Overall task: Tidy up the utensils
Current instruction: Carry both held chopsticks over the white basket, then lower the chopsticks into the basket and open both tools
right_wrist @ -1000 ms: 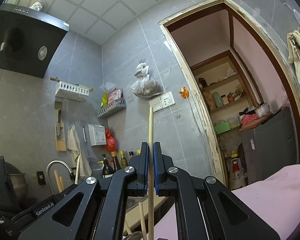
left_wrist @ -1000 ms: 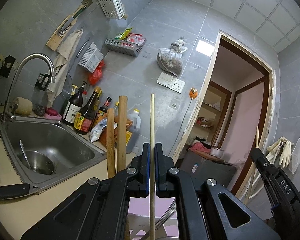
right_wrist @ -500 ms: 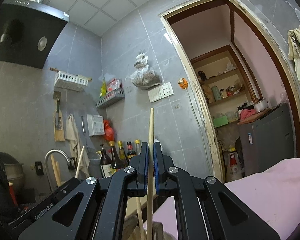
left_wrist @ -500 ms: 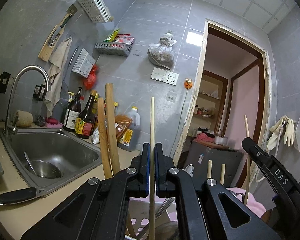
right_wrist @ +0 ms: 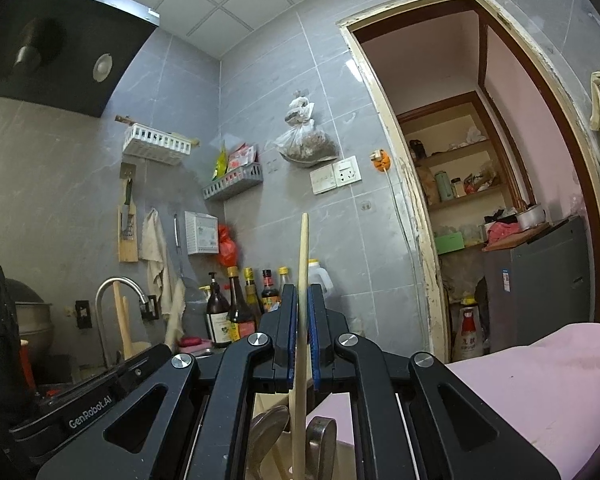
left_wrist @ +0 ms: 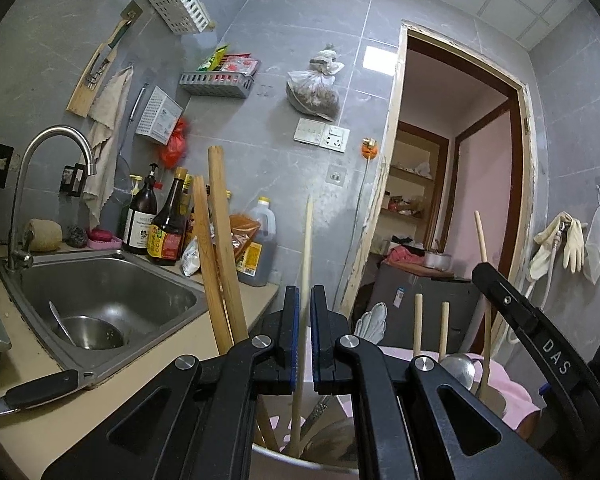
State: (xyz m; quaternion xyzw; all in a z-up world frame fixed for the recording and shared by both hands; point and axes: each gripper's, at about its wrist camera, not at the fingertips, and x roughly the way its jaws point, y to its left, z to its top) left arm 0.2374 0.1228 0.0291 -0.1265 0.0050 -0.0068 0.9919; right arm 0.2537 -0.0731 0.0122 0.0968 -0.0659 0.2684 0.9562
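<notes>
Both grippers have dropped toward the utensil holder (left_wrist: 300,462), and the left gripper (left_wrist: 305,344) is now parted around its chopstick (left_wrist: 306,264), while the right gripper (right_wrist: 303,340) looks slackened around its own chopstick (right_wrist: 302,280). Light, stiff, slippery sticks want mid-shaft holds. Wooden handles (left_wrist: 220,248) crowd left; the sink (left_wrist: 112,292) sits farther off.

The sink (left_wrist: 100,296) sits at the left, recessed in the counter (left_wrist: 40,420). A bowl (left_wrist: 88,332) lies in the sink. The bottles (left_wrist: 156,224) stand behind the sink, against the wall. The utensil holder (left_wrist: 300,464) stands right of the sink. The doorway (left_wrist: 460,184) lies further right.
</notes>
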